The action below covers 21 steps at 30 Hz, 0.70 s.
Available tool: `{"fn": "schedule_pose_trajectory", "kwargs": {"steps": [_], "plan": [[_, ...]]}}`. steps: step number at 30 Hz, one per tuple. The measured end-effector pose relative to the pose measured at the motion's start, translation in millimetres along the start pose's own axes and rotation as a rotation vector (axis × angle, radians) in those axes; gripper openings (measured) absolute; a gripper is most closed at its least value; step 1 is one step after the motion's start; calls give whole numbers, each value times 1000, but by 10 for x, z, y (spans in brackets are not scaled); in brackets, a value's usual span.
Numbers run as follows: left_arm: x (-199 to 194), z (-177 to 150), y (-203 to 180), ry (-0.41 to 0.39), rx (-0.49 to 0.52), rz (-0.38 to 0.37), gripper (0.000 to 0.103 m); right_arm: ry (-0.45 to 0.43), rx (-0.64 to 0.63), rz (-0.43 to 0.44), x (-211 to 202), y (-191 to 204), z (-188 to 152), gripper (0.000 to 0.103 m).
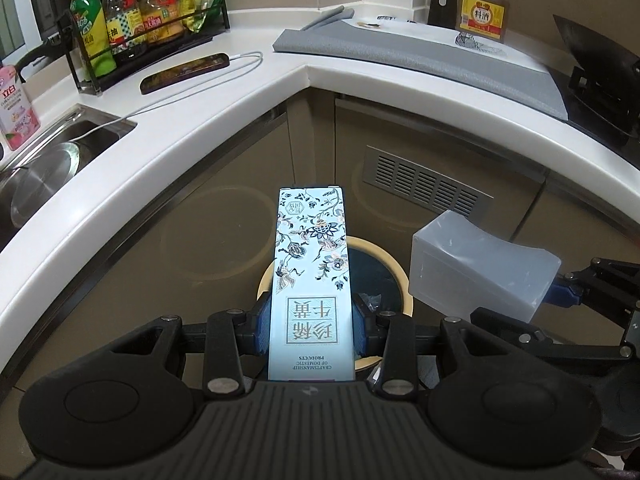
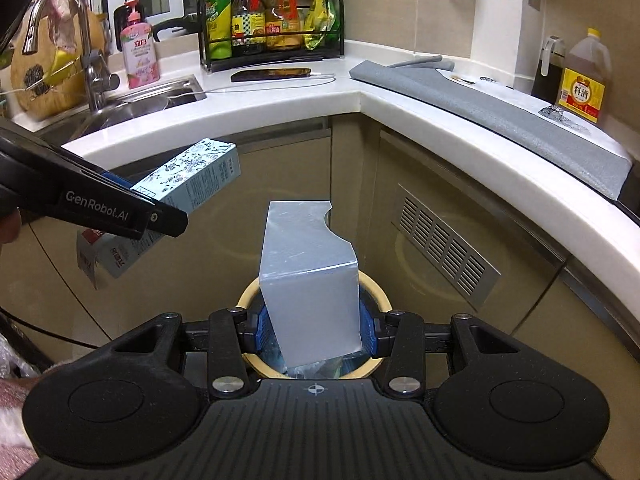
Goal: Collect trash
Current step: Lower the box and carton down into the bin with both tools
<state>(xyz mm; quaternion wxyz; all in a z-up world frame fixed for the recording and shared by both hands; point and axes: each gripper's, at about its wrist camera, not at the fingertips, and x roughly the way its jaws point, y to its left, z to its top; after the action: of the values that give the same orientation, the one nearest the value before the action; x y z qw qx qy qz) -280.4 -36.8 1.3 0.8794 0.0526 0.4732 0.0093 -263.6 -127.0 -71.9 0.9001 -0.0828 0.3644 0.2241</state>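
Two boxes hang over the round bin (image 2: 378, 294) by the cabinets: our left gripper (image 1: 312, 330) clamps the flowered carton (image 1: 310, 280), our right gripper (image 2: 316, 332) clamps the plain grey box (image 2: 310, 276).

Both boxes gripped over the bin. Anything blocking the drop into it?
Nothing visible. The left gripper holds the floral box and the right gripper the grey box, both above the open bin. No lid; only trash already inside.
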Motion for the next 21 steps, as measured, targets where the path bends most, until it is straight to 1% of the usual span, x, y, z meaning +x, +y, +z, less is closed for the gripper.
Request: {"fn": "schedule_pose_trajectory", "kwargs": {"steps": [21], "plan": [[136, -23, 33, 38, -20, -1, 43, 38, -42, 21, 134, 50, 57, 45]]}}
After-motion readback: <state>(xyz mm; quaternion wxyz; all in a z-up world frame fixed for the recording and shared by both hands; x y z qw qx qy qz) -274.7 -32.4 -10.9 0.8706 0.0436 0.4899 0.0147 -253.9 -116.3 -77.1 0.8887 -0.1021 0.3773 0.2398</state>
